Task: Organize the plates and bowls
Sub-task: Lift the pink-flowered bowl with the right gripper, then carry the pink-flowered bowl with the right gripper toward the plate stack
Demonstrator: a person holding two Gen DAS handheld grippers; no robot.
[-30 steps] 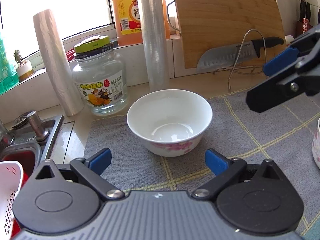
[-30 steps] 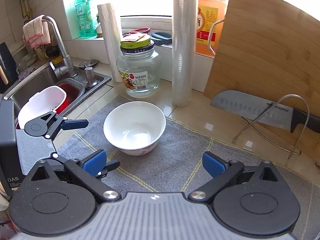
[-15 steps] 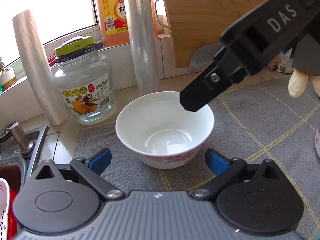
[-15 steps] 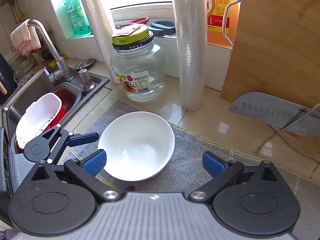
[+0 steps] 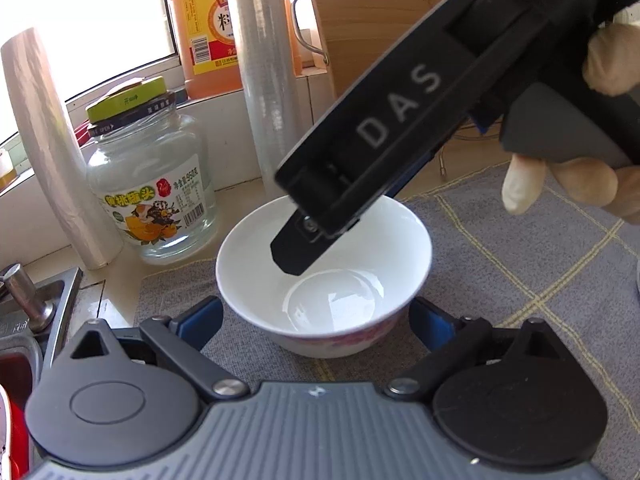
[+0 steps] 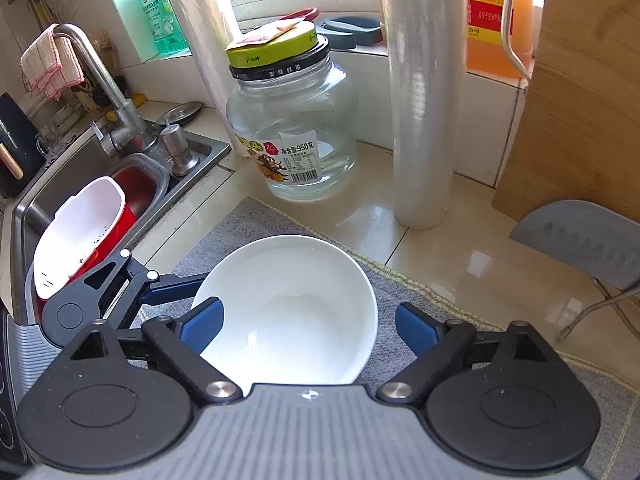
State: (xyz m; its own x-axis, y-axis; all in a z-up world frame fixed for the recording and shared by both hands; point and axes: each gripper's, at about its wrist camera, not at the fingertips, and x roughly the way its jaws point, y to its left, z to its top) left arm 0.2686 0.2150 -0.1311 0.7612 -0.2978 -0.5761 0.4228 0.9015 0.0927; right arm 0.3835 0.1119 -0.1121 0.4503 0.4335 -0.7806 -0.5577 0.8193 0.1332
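A white bowl (image 5: 324, 276) with a pink flower pattern stands on a grey checked mat (image 5: 520, 264). My left gripper (image 5: 316, 322) is open, its blue pads on either side of the bowl's near wall. My right gripper (image 6: 308, 326) is open and comes down over the bowl (image 6: 288, 312) from above, with its left pad inside the rim. In the left wrist view one right finger (image 5: 296, 248) hangs inside the bowl. In the right wrist view the left gripper's finger (image 6: 172, 280) lies at the bowl's left edge.
A glass jar (image 5: 148, 184) with a green lid, a cling film roll (image 5: 268, 80), a paper roll (image 5: 48, 152) and an orange bottle (image 5: 208, 28) stand behind the bowl. A cutting board (image 6: 580, 100) and a knife (image 6: 580, 240) are at the right. The sink (image 6: 92, 192) with a white strainer is left.
My right gripper has moved in over the bowl and lower, one finger now inside it. My left gripper has moved closer to the bowl, its pads now flanking it.
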